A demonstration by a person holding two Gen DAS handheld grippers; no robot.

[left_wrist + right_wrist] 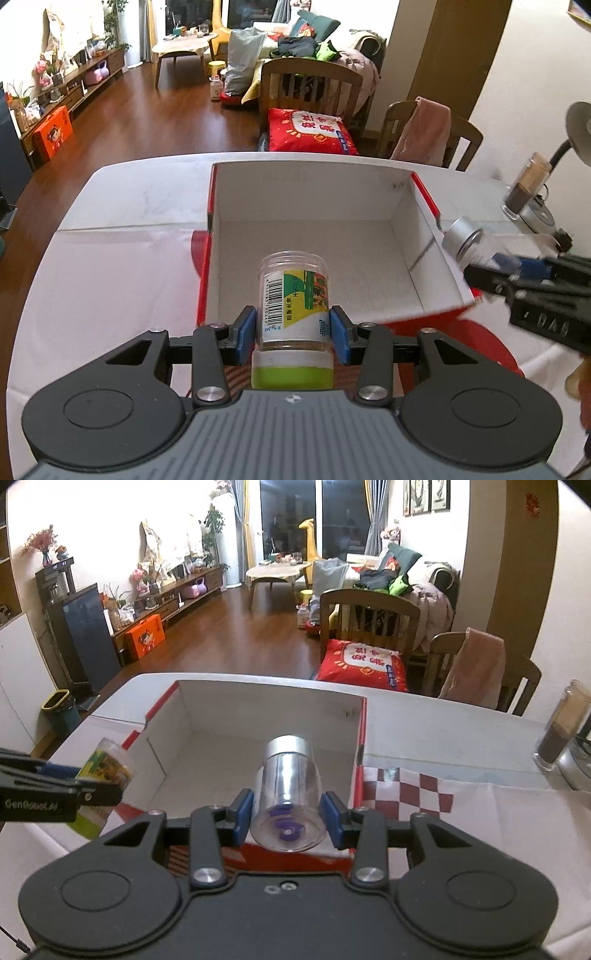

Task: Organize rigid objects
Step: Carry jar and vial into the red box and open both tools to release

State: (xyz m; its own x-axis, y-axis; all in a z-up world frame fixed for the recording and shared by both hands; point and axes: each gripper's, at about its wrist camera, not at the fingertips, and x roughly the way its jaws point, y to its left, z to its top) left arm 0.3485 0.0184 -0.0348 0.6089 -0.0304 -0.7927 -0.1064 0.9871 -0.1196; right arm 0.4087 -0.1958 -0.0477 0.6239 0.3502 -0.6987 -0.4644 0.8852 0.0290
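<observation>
With my left hand-held gripper (pixel 292 334) clamped on the green-lidded jar (pixel 293 317) and my right hand-held gripper (pixel 286 814) on the steel-capped glass jar (pixel 288 797), both poised over the box (pixel 314 192) at 12 o'clock, I judged lowering before release advisable.

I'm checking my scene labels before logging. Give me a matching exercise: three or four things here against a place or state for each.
Things:
1. green-lidded jar
2. silver-lidded glass jar
3. white box
4. dark-filled jar

Places or states:
A. standing on the table, right of the box
B. in the left tool
C. open, nothing inside
D. in the right tool

Pairs: 1-B, 2-D, 3-C, 4-A
</observation>
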